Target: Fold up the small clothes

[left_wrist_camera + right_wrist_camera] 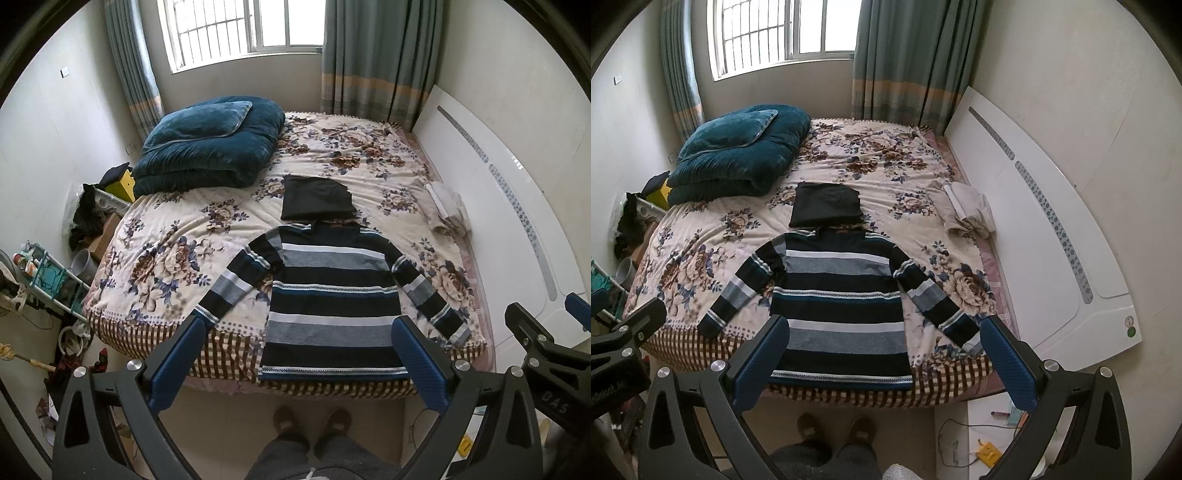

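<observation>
A long-sleeved knit sweater (330, 295) striped in navy, grey, white and teal lies flat and face-down-or-up (which cannot be told) on the near part of a bed covered by a cream floral bedspread (173, 240). Its hem reaches the bed's near edge, where a brown-and-cream checked border hangs down, and both sleeves angle outward and down toward that edge. Its collar points toward the window, just beside a folded black garment (316, 197) that sits farther up the bed. Behind that to the left rests a thick folded teal quilt (210, 147) with a matching pillow on top. Near the white headboard panel (491, 206) on the right is a small heap of crumpled white cloth (447, 208).

The left tool (299, 362) hangs above the bed's near edge with its blue-padded fingers spread wide, holding nothing, apart from the sweater. The right tool (882, 362) is likewise spread wide and empty, hovering over the same edge; its black frame also shows at the right border of the left wrist view.

The person stands at the foot of the bed, grey trouser legs and brown slippers (834, 432) on the tiled floor. Teal curtains (905, 59) flank the bright barred window.
</observation>
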